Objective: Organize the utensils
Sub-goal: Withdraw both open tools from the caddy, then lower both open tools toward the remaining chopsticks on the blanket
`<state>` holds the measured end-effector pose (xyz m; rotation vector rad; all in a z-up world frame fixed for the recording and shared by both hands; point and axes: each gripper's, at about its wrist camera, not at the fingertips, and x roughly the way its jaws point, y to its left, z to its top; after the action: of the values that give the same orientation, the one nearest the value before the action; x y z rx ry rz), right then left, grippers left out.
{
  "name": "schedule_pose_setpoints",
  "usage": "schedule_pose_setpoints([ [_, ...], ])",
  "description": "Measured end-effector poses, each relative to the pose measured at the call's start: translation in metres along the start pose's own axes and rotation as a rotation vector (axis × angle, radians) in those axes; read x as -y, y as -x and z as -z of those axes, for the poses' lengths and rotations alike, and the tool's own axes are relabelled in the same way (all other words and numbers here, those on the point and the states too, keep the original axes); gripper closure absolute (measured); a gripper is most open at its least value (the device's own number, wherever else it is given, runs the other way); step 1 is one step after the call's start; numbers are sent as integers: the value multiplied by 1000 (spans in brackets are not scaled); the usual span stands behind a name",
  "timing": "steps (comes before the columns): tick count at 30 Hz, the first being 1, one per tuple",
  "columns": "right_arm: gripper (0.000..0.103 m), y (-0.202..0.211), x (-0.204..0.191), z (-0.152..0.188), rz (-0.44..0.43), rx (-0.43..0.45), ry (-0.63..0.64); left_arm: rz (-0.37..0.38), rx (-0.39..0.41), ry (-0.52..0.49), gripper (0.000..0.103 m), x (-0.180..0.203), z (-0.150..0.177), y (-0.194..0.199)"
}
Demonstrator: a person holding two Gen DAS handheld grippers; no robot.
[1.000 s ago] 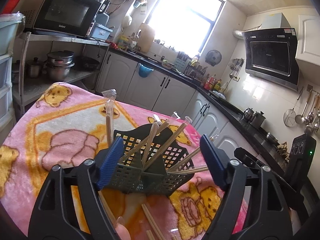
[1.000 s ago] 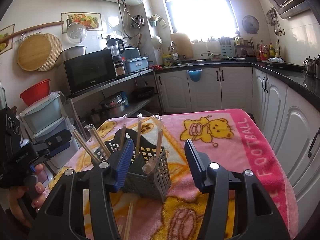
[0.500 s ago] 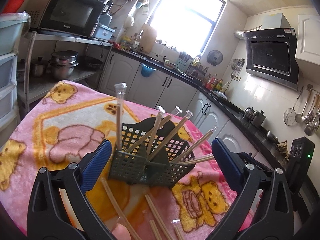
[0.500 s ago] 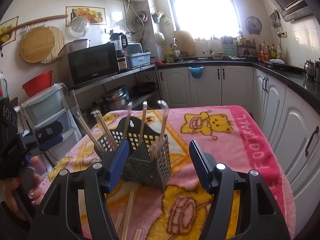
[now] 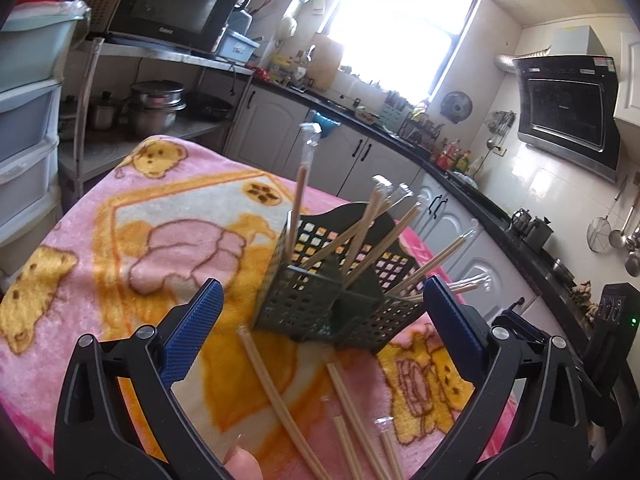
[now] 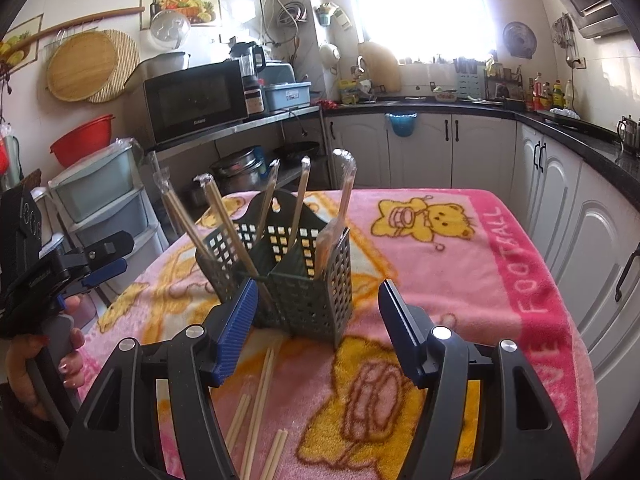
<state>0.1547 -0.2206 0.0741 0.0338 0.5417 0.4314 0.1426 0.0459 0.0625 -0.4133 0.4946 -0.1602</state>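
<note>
You are holding both the left claw (image 5: 318, 330) and the right claw (image 6: 316, 330) spread and empty near the green caddy (image 6: 292, 276), which is sitting mid-worktop (image 6: 460, 264) on the pink blanket. Several wrapped chopsticks (image 6: 224, 220) are already standing inside it. Judging by the loose chopsticks (image 5: 276, 396) lying toward the near edge, you are only partway through.

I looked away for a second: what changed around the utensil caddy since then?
The left gripper opened wide and drew back from the green caddy, letting go of a wrapped chopstick pair now standing in it. The right gripper stayed open; the loose chopsticks still lie on the blanket.
</note>
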Motion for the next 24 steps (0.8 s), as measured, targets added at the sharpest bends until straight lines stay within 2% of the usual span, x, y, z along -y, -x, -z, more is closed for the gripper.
schedule_pose_setpoints([
  [6,43,-6,-5,8,-20,-35,14,-39,-31,2,11,-8,8,-5],
  [15,43,-20,-19,21,-51,-103,55,-106,-121,5,11,-20,23,-22],
  [24,43,-37,-32,26,-73,-154,88,-130,-202,2,11,-31,36,-40],
])
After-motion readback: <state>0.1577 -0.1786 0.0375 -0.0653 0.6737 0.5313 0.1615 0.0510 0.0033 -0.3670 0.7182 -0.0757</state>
